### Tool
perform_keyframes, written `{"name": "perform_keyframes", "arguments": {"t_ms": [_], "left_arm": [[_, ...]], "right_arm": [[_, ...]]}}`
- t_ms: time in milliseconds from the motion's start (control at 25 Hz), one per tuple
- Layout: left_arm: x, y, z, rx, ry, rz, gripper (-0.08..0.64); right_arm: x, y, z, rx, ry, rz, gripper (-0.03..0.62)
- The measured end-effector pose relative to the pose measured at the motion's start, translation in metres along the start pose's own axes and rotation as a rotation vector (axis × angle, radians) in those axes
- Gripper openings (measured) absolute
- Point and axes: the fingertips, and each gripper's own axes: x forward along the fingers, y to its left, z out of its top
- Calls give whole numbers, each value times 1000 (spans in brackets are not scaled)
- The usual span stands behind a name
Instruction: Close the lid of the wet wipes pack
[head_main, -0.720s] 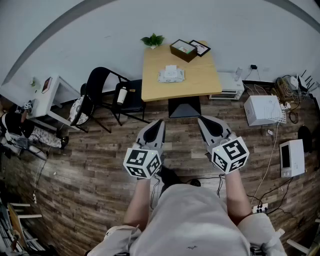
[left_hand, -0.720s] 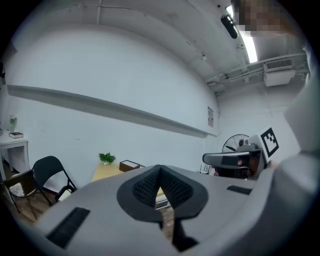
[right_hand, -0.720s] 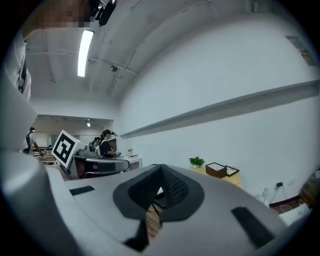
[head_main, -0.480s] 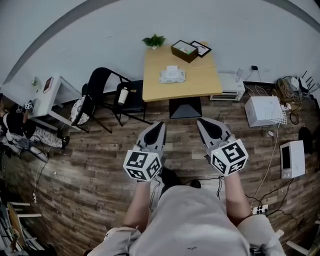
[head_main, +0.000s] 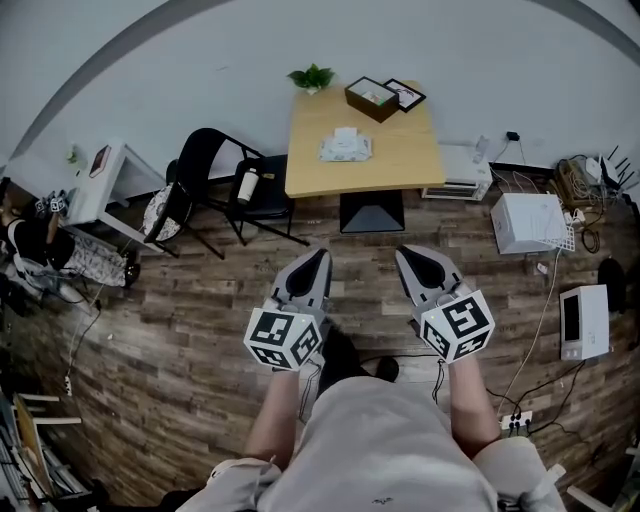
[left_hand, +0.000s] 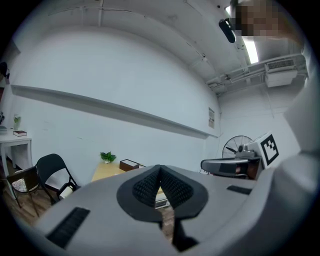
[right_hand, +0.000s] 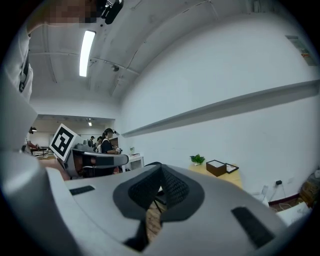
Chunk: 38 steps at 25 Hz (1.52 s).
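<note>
The white wet wipes pack (head_main: 345, 146) lies on the wooden table (head_main: 400, 165) far ahead, against the wall; its lid is too small to read. My left gripper (head_main: 319, 255) and right gripper (head_main: 403, 252) hang side by side over the plank floor, well short of the table, both shut with nothing between the pads. In the left gripper view the left gripper (left_hand: 160, 169) has its tips meeting, with a sliver of the pack (left_hand: 161, 199) behind them. The right gripper (right_hand: 161, 169) is likewise pinched in its own view.
A potted plant (head_main: 312, 77), a dark box (head_main: 372, 98) and a framed picture (head_main: 405, 95) stand at the table's back. A black chair (head_main: 225, 180) is left of the table. A white side table (head_main: 105, 185) stands further left. White appliances (head_main: 528, 220) and cables lie right.
The table and room have slid slightly up and right in the head view. Both grippers have sunk a little in the frame and kept their shut jaws.
</note>
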Motion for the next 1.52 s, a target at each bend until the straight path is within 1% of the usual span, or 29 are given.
{"name": "perform_keyframes", "arguments": {"t_ms": [160, 280, 480, 640, 760, 840, 1000, 1360, 1520], "left_arm": [[-1, 0, -1, -1, -12, 13, 6], [2, 6, 1, 12, -20, 19, 6], [18, 20, 0, 18, -24, 0, 8], [38, 36, -3, 22, -25, -26, 20], [60, 53, -1, 32, -14, -35, 80], [74, 67, 3, 33, -11, -37, 95], [103, 94, 7, 35, -4, -45, 100], [151, 160, 24, 47, -4, -83, 101], [168, 185, 27, 33, 4, -119, 101]], "right_arm": [[0, -2, -6, 5, 15, -6, -2], [5, -5, -7, 6, 14, -11, -2], [23, -10, -12, 19, 29, 18, 3], [45, -20, -15, 22, 46, 27, 52], [68, -34, -10, 25, 51, 28, 93], [84, -44, -6, 25, 50, 29, 107], [118, -61, 2, 26, 59, 21, 112], [187, -93, 23, 30, 56, -34, 112], [213, -97, 23, 43, 58, -56, 114]]}}
